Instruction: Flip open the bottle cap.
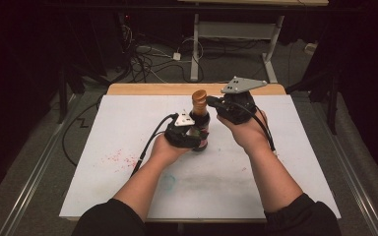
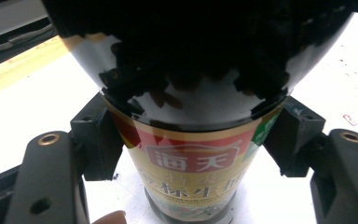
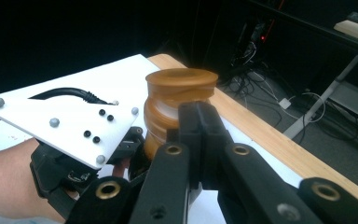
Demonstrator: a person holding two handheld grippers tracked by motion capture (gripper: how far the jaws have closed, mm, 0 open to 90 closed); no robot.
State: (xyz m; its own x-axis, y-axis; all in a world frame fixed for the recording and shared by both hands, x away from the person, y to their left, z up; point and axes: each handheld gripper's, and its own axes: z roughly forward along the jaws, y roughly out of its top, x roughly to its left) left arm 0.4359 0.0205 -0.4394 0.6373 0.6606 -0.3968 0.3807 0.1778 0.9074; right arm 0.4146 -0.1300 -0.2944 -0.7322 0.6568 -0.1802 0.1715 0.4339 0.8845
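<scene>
Left gripper view has your left gripper (image 2: 191,140) clamped on the bottle (image 2: 191,154): its two black pads press the sides of the body just where the red and gold label begins, below the dark, glossy shoulder. A fingertip shows at the bottom edge, under the label. Right gripper view shows your right gripper (image 3: 198,116) with its jaws brought together, the tips lying against the near side of the amber cap (image 3: 179,100); whether they merely touch it or press on it you cannot tell from here. Beyond the cap in that view sits your left gripper (image 3: 135,140) with its white three-cornered plate and black cable, lower down on the bottle. From the high view, the bottle (image 1: 200,123) stands upright on the white mat (image 1: 128,128), near the middle and toward the far side, your left gripper (image 1: 197,135) at its body and your right gripper (image 1: 211,102) up at cap height, just to the right of the neck. Faint red specks and a greenish smudge mark the mat nearer to you. A strip of wooden table (image 1: 147,89) shows past the mat's far edge, and behind it cables lie on the floor among desk legs.
</scene>
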